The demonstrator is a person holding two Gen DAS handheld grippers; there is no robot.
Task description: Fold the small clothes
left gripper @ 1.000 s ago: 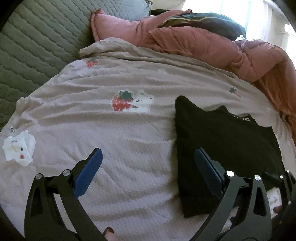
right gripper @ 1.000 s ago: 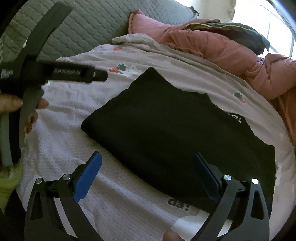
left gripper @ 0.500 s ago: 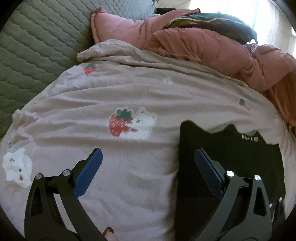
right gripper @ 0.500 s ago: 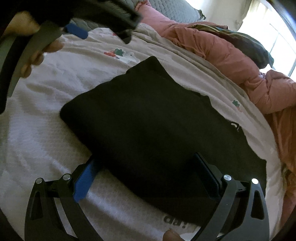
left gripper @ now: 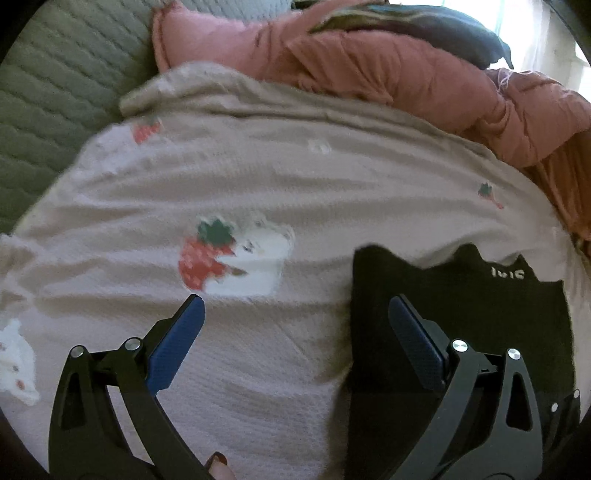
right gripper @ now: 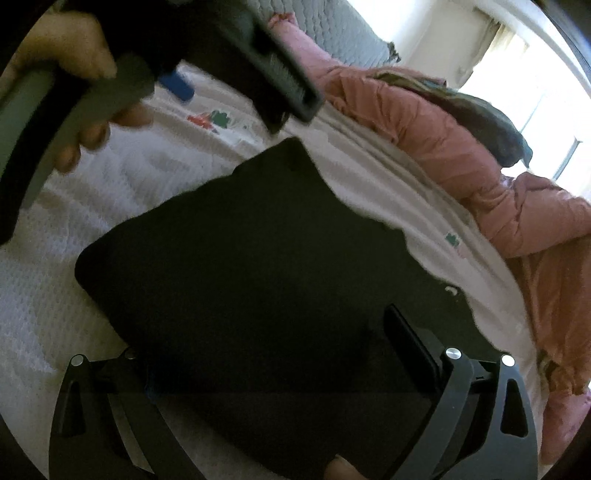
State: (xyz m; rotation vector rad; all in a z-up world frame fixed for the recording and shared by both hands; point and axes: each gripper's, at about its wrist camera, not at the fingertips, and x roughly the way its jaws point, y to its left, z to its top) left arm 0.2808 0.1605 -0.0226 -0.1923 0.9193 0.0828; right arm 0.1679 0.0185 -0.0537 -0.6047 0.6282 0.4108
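A black folded garment lies flat on the pale bed sheet; it also shows at the right of the left wrist view, with white lettering near its far edge. My left gripper is open, its right finger over the garment's left edge, its left finger over bare sheet. My right gripper is open and low over the garment's near part, its left finger hidden under or against the dark cloth. The left gripper and the hand holding it appear blurred at the top left of the right wrist view.
A pink duvet is bunched along the far side with a dark pillow on it. A grey quilted headboard stands at the left. The sheet has a strawberry-and-bear print. A bright window is at the far right.
Both grippers have moved forward and lower toward the bed. The garment now fills more of the right wrist view and reaches under the right gripper's fingers. Both stayed open.
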